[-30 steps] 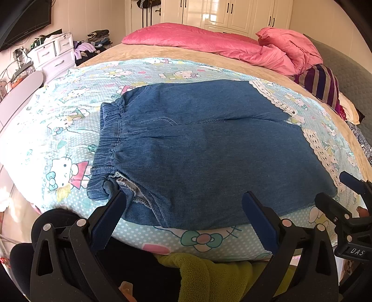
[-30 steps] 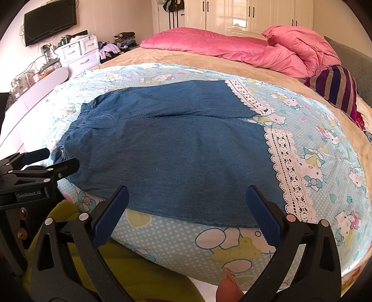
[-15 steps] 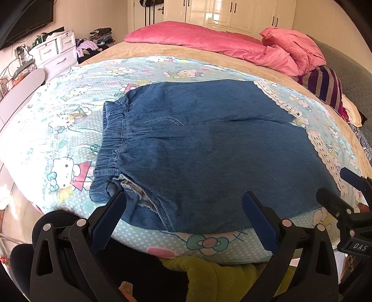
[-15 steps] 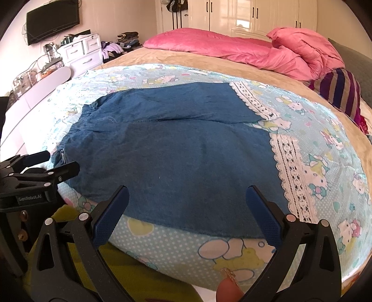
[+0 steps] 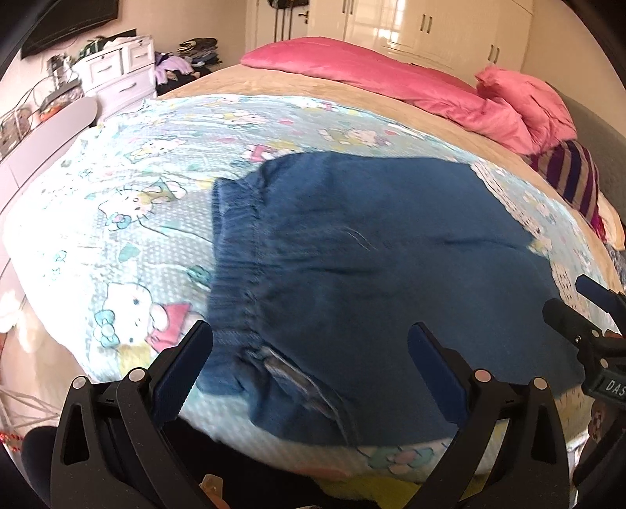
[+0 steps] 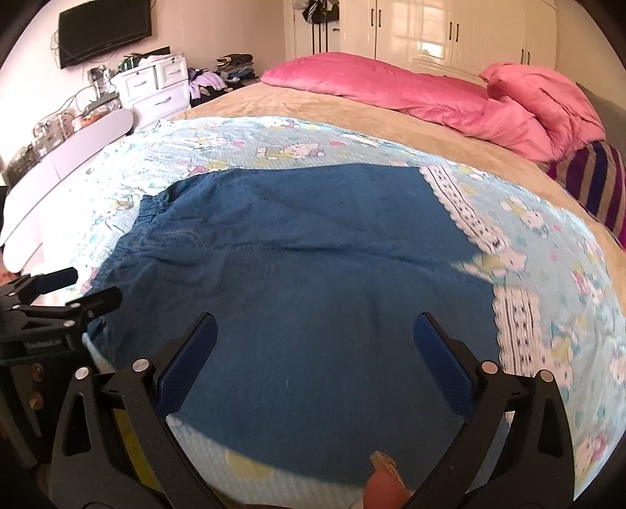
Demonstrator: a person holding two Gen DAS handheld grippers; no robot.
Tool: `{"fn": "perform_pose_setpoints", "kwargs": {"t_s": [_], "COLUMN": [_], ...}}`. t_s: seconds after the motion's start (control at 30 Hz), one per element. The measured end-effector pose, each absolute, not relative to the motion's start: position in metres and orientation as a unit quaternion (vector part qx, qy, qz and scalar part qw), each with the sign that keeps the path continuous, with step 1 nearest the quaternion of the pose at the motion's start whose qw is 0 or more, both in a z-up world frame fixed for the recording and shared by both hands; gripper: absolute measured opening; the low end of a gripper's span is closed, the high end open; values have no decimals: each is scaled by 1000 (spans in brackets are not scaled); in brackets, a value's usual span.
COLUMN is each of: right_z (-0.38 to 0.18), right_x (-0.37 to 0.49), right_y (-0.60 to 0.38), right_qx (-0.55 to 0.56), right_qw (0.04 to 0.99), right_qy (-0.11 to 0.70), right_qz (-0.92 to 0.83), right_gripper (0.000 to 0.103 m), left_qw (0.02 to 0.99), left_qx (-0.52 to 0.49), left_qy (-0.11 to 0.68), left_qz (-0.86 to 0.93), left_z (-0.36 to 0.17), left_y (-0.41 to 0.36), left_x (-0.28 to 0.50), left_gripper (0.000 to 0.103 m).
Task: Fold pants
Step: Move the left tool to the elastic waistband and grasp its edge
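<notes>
With my left gripper point(image 5: 309, 352) and right gripper point(image 6: 315, 344) both spread wide and empty above the blue denim pants point(image 6: 305, 274) lying flat on the cartoon-print bedsheet point(image 5: 129, 219), I risk pinching sheet along with the near hem.

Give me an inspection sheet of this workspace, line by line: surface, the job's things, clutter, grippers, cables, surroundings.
Surface: cartoon-print blanket spread over a tan bedspread.
Job's things: blue denim pants lying flat, elastic waistband to the left, white lace hems to the right.
Clutter: pink duvet and striped cushion at the far end of the bed.
Grippers: left hand-held gripper open over the waistband corner; right hand-held gripper open over the near leg; neither holds cloth.
Cables: wires near the wall-mounted TV.
Surroundings: white drawers, white wardrobe.
</notes>
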State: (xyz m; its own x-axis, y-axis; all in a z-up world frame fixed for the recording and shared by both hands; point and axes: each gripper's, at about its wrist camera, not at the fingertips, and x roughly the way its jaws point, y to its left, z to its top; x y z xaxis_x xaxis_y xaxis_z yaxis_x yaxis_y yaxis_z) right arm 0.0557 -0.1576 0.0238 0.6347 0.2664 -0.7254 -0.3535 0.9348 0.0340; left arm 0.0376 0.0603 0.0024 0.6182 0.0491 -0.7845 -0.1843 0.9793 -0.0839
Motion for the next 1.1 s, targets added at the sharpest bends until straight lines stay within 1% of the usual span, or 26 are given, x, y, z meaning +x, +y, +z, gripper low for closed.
{"fn": "perform_pose_setpoints", "kwargs": {"t_s": [0.47,0.7,0.83,0.93,1.1], "right_z": [25,20,15,13,10], "right_x": [123,157,177,188,204], "right_y": [-123,-102,-92,-85,-70], "right_qx": [-83,-75,-63,-73,-100], "right_qw": [896,877,865,864,861], "right_qy": [390,414,428,426,420], "right_qz": [196,234,256,259,267], "right_gripper": [95,95,95,95,95], "left_qw": [885,881,878,878,874], "left_qx": [-116,-124,-110,-98,-125], "left_qy": [440,449,457,455,462], "left_qz": [102,85,89,111,85], "left_z": [-3,-5,-7,-9,-18], "left_y": [124,145,159,170,184], "left_x": [88,118,141,158,181], "left_gripper": [99,99,99,99,99]}}
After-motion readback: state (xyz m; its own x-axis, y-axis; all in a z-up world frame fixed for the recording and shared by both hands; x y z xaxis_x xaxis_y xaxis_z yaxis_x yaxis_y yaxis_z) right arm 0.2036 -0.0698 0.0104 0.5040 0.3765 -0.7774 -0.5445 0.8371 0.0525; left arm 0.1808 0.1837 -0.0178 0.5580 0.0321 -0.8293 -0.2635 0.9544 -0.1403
